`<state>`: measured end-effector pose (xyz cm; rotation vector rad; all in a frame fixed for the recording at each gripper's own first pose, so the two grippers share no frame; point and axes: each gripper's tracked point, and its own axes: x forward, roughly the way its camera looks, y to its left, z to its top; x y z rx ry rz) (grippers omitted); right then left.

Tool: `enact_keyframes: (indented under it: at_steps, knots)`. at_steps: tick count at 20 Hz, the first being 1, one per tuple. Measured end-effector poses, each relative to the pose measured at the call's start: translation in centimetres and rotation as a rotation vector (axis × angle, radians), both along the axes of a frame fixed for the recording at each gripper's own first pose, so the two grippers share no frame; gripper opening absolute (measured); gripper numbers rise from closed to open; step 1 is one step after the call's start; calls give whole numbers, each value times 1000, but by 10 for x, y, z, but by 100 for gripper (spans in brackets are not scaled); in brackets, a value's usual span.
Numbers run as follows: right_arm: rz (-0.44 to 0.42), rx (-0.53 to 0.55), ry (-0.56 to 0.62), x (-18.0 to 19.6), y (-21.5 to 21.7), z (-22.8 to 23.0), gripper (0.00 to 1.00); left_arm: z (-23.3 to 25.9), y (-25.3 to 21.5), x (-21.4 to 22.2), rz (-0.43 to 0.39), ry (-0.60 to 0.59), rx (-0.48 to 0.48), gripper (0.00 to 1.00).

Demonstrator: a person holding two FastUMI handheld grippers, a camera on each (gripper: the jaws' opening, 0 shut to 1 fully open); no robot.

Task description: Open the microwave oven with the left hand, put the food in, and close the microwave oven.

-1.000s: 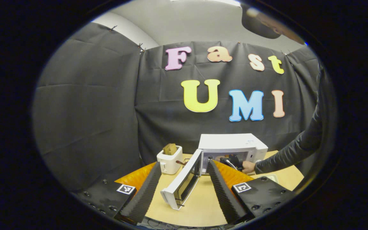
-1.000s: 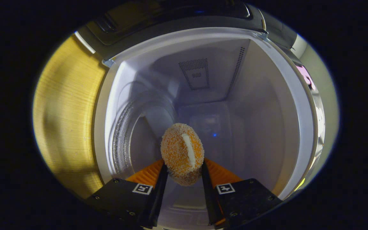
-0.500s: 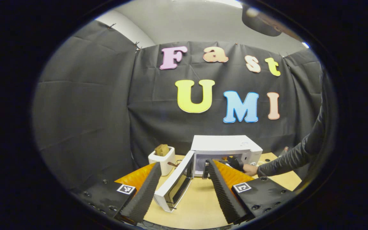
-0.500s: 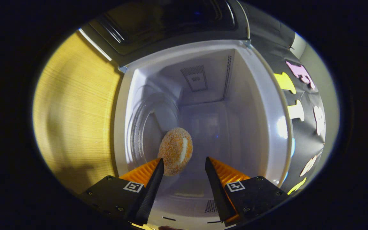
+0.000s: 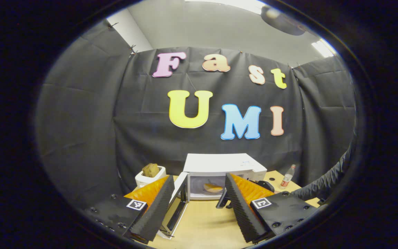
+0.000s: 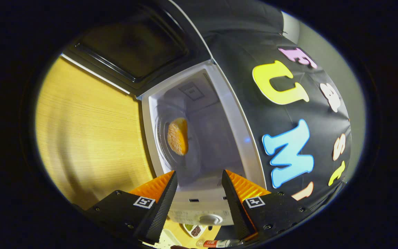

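Orange-crumbed food inside open microwave, right hand-held gripper released, left hand-held gripper released

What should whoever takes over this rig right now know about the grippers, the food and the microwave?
Left gripper: open, holding nothing, facing the microwave.
Right gripper: open, holding nothing, outside the cavity.
Food: lying on the turntable inside the microwave.
Door: swung open to the left.
Done: door opened, food placed.
Left: close the door with the left gripper.
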<state>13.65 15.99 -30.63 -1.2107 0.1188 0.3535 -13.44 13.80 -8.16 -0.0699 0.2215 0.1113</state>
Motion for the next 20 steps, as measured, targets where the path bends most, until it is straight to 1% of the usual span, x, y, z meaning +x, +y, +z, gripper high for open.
enact_keyframes:
  at_steps: [3, 7, 8, 10, 11, 12, 15, 17, 18, 20]
  knots:
    - [-84, 91, -33, -30, -38, 33, 80, -5, -7, 15, -61, -18, -25, 95]
    - [-228, 303, -86, -71, -88, 83, 79, -24, -11, 23, -111, -6, -68, 94]
    - [-259, 358, -99, -81, -98, 95, 80, -25, -14, 25, -123, -7, -78, 95]
    - [-311, 474, -129, -100, -115, 121, 80, -25, -13, 25, -133, -18, -87, 96]
    - [-335, 533, -142, -117, -121, 136, 79, -27, -14, 25, -141, -19, -96, 95]
    - [-355, 591, -152, -123, -125, 143, 79, -29, -14, 25, -145, -18, -99, 96]
    - [-398, 764, -166, -142, -135, 175, 79, -34, -16, 26, -157, -20, -102, 94]
    - [-403, 894, -153, -151, -131, 189, 79, -35, -16, 27, -163, -21, -107, 94]
    - [-402, 964, -137, -157, -129, 195, 80, -36, -15, 29, -161, -21, -107, 95]
    - [-408, 1082, -117, -166, -126, 207, 79, -36, -8, 29, -149, -27, -104, 94]
